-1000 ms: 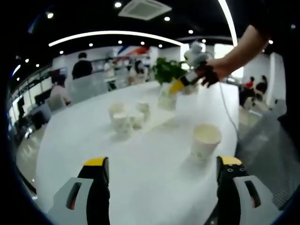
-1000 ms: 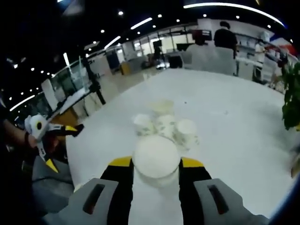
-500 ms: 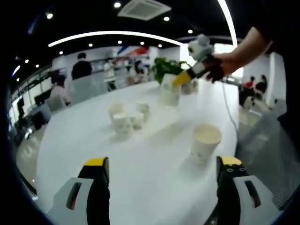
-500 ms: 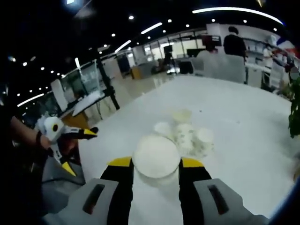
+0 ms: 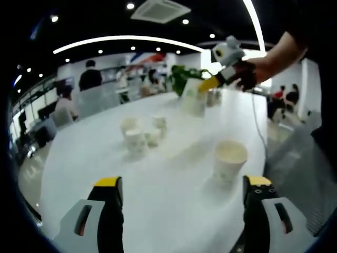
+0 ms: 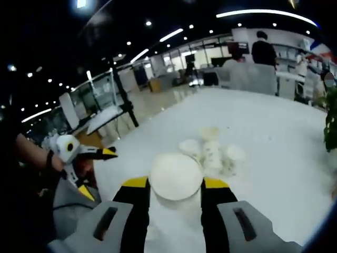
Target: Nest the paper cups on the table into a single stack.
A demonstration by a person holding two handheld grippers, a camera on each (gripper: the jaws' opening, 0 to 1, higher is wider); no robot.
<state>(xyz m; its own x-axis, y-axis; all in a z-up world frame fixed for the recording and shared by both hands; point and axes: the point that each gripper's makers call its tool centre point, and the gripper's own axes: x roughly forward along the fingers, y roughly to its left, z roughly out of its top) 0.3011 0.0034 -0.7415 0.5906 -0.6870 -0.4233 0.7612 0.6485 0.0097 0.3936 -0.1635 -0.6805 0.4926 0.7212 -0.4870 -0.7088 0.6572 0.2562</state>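
Right gripper (image 6: 175, 192) clamped on an upright paper cup (image 6: 176, 176), airborne above table (image 5: 158, 184), cup cluster (image 6: 213, 153) just ahead and below, lone cup (image 5: 229, 161) probably nearer left gripper (image 5: 181, 192), whose jaws are apart and empty.

white table (image 5: 105, 158), cup cluster (image 5: 141, 132), lone paper cup (image 5: 229, 161)

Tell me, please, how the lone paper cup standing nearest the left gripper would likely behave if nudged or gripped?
The paper cup looks empty and thin-walled, so probably light and easily dented by firm jaws. Standing upright on its narrower base on the smooth white table, it may well slide or tip when nudged.
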